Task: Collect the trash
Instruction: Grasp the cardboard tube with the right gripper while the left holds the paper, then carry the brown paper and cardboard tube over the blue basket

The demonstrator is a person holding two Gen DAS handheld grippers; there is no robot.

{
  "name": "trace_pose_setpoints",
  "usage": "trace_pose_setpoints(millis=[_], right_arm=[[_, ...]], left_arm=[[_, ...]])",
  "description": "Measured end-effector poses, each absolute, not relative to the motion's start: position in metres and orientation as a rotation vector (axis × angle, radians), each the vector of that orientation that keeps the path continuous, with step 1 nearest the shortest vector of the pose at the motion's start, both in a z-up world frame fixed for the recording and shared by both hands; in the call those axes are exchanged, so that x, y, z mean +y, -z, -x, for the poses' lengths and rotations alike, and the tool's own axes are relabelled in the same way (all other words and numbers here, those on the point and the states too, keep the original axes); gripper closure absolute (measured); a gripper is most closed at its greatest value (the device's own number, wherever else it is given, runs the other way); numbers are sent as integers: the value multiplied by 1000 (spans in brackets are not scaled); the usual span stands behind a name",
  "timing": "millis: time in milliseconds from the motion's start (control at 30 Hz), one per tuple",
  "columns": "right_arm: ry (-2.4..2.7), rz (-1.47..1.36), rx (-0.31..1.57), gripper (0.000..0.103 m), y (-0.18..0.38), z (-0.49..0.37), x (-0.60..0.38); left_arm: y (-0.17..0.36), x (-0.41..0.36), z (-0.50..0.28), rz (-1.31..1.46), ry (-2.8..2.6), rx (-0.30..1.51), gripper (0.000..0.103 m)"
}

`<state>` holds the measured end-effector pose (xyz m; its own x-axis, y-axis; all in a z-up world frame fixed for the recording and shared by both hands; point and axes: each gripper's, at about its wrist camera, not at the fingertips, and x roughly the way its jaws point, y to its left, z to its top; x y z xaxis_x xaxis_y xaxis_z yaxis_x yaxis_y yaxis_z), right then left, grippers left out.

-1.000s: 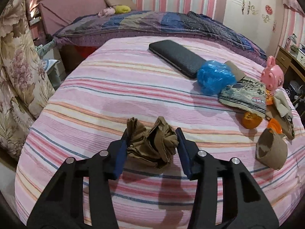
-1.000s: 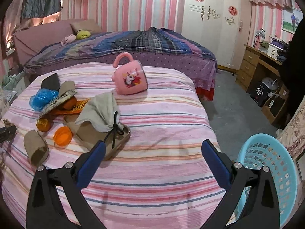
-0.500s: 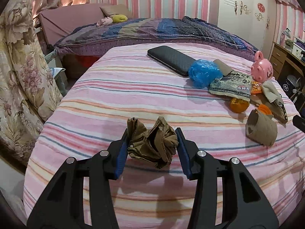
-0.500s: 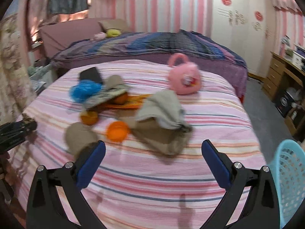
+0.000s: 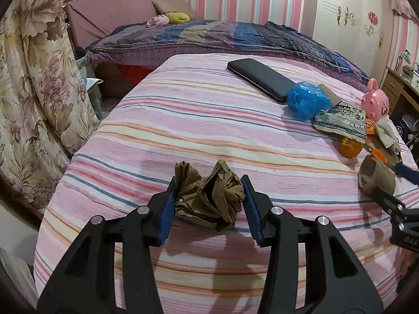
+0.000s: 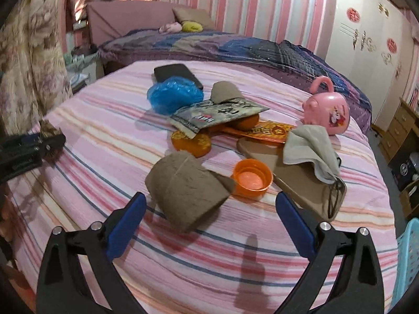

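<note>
Swinging across the bed since the earlier frame, the right claw now faces the litter pile instead of the bare stripes and the basket side, and its jaws have just been closing a little, though they stand wide with nothing pressed between them. Straight ahead of it, in the lower middle of the right wrist view, lies a grey-brown cardboard tube, flattened and lying on its side, partly between the blue pads; it looks like the next piece to be taken, so the narrowing is probably a fit to its width. Touching its right end is an orange cap, and behind come a snack wrapper, a blue plastic bag and a pink cup, the last likely no trash at all. Low in the left wrist view, the left claw is clamped at about half width on a crumpled brown wad, held just above the striped sheet, seemingly parked until both pieces can go together. A slice of blue basket shows at the lower right edge, near enough for the drop.
</note>
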<state>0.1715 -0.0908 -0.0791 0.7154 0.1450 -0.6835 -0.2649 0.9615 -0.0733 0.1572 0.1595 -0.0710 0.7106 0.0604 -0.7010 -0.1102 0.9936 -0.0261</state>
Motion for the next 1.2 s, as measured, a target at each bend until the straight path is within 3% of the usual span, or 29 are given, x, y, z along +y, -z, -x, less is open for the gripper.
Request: trace_pose_setpoints(millis=[33, 233, 667, 1200], right_arm=[[-249, 164, 749, 31, 79, -173, -91], [-303, 150, 704, 49, 74, -168, -94], [-239, 153, 645, 50, 59, -154, -134], [-105, 46, 584, 50, 30, -138, -247]], left_arm=[[71, 160, -157, 69, -94, 775, 57], [71, 152, -158, 50, -84, 773, 57], [58, 111, -155, 24, -32, 725, 57], [14, -1, -127, -65, 56, 591, 57]])
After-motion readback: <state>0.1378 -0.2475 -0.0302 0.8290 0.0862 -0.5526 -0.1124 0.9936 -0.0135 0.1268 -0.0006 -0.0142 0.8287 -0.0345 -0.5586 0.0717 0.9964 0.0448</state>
